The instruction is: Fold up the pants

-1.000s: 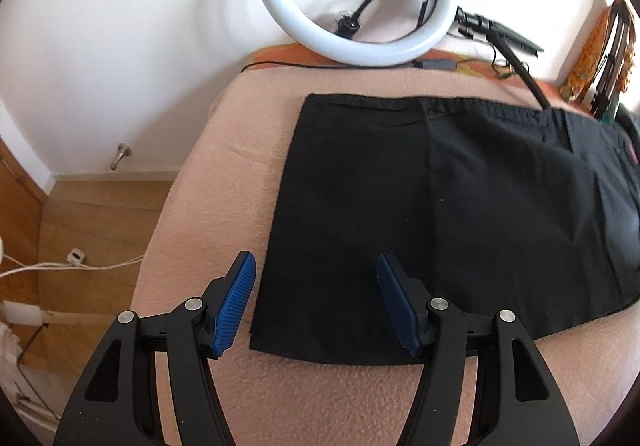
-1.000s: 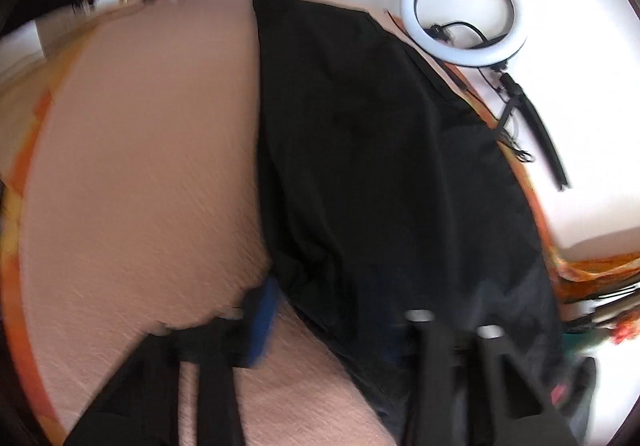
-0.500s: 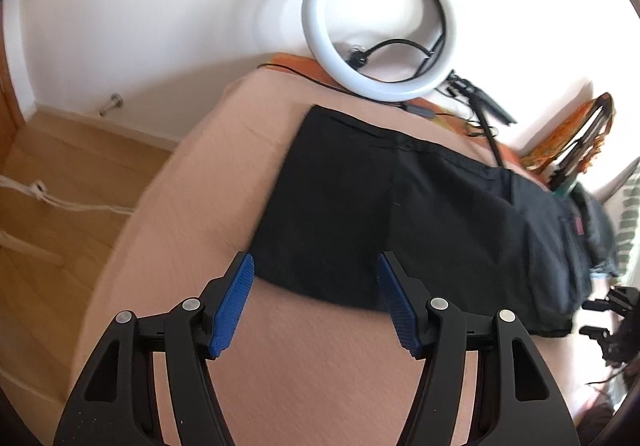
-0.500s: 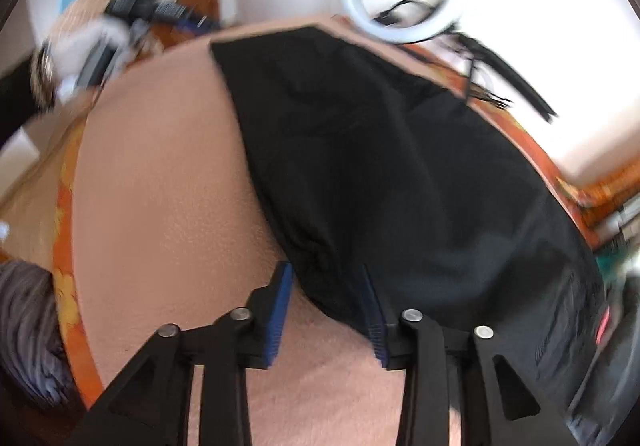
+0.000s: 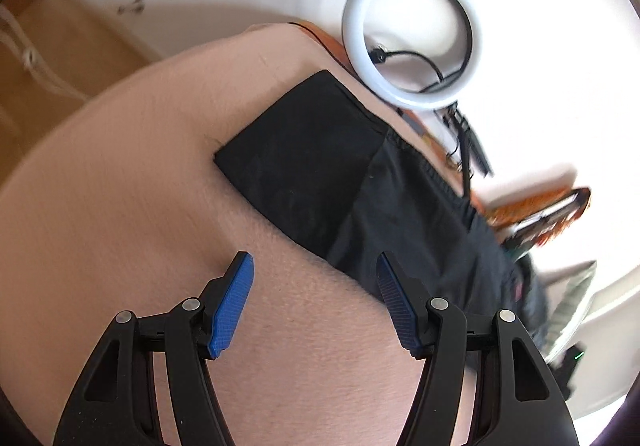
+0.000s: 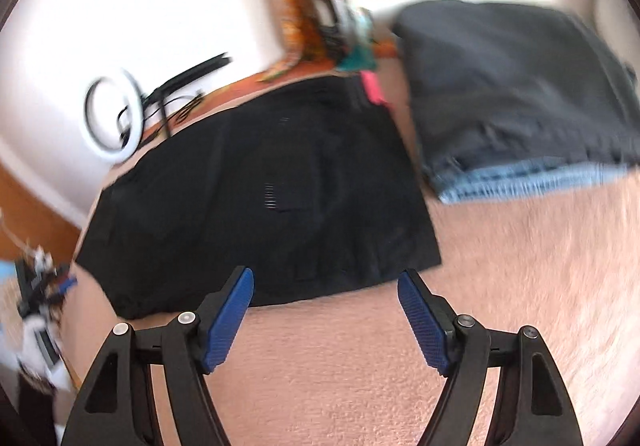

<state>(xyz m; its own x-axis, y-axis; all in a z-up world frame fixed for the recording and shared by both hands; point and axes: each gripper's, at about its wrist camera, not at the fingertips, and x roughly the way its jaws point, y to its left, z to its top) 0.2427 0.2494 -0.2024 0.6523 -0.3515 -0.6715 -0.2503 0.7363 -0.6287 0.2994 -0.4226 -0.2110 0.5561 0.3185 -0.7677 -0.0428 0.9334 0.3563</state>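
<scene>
The black pants (image 6: 260,206) lie folded flat on the pink blanket (image 6: 520,286), with a dark stack of folded jeans (image 6: 516,102) just beside them. The right gripper (image 6: 326,320) hangs over bare blanket at the pants' near edge, its jaws opening and nothing between them. The left gripper (image 5: 314,302) stands partly open and empty, near one corner of the pants (image 5: 320,174). A ring light (image 5: 412,34) leans against the wall
</scene>
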